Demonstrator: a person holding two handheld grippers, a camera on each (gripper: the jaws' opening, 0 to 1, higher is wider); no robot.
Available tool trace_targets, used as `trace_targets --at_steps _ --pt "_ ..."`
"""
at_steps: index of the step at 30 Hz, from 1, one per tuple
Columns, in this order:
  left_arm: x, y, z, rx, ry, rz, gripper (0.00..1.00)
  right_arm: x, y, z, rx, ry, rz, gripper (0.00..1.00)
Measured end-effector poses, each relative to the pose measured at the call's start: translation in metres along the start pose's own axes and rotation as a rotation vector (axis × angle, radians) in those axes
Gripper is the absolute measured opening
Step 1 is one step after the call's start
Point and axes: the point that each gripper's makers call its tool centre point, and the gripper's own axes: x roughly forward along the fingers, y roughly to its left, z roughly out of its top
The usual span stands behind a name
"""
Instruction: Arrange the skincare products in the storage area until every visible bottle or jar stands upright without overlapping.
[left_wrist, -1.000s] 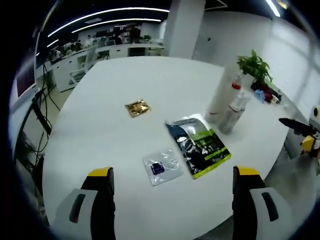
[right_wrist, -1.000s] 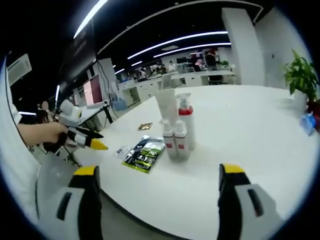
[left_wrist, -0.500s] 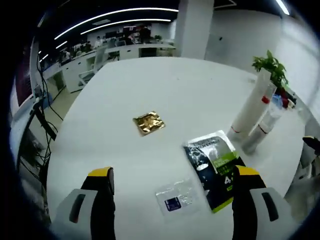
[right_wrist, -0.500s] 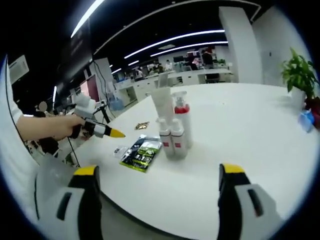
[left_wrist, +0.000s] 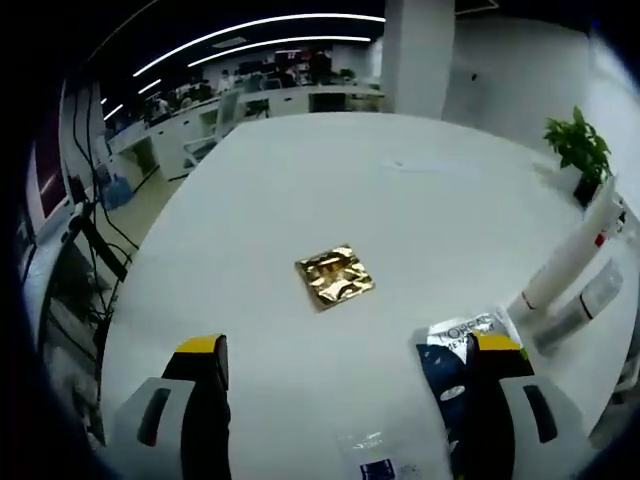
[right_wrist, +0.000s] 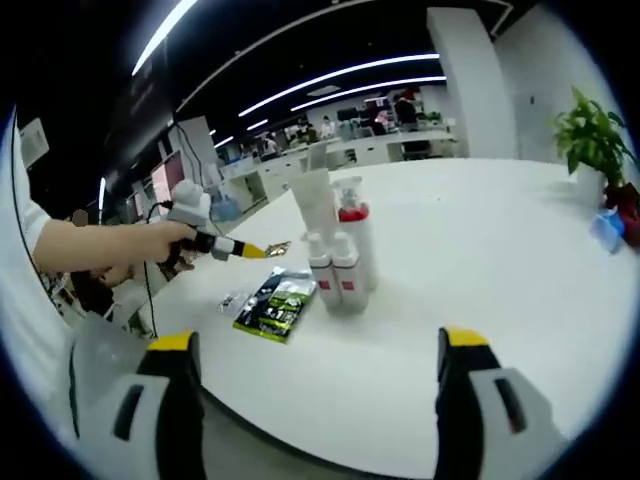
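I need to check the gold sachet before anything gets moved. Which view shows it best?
The left gripper view: the gold sachet lies flat in mid-frame on the white table, unobstructed. In the right gripper view it is a small sliver beyond the left gripper.

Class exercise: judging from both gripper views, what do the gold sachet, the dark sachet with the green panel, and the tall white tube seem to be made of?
Gold sachet: probably metallic foil; it glints and looks crinkled.
Dark sachet: likely glossy printed plastic film or laminate; flat, with a sheen.
Tall white tube: apparently smooth, opaque plastic with an even, soft sheen; the exact type is unclear.
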Motion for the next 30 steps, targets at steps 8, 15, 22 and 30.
trace_targets --at_steps 8,15,22,30 --pt "0.025 0.007 0.011 -0.016 0.013 0.047 0.97 0.000 -0.003 -0.002 0.022 0.007 -0.013 0.99" --pt "0.043 0.000 0.019 0.022 0.012 0.063 0.94 0.001 -0.007 -0.003 0.032 0.015 -0.025 0.98" --pt "0.060 -0.001 0.019 0.020 0.031 0.078 0.88 0.000 -0.009 -0.003 0.045 0.014 -0.037 0.98" --pt "0.066 0.001 0.018 -0.058 0.040 0.115 0.78 0.001 -0.012 -0.004 0.058 0.012 -0.047 0.98"
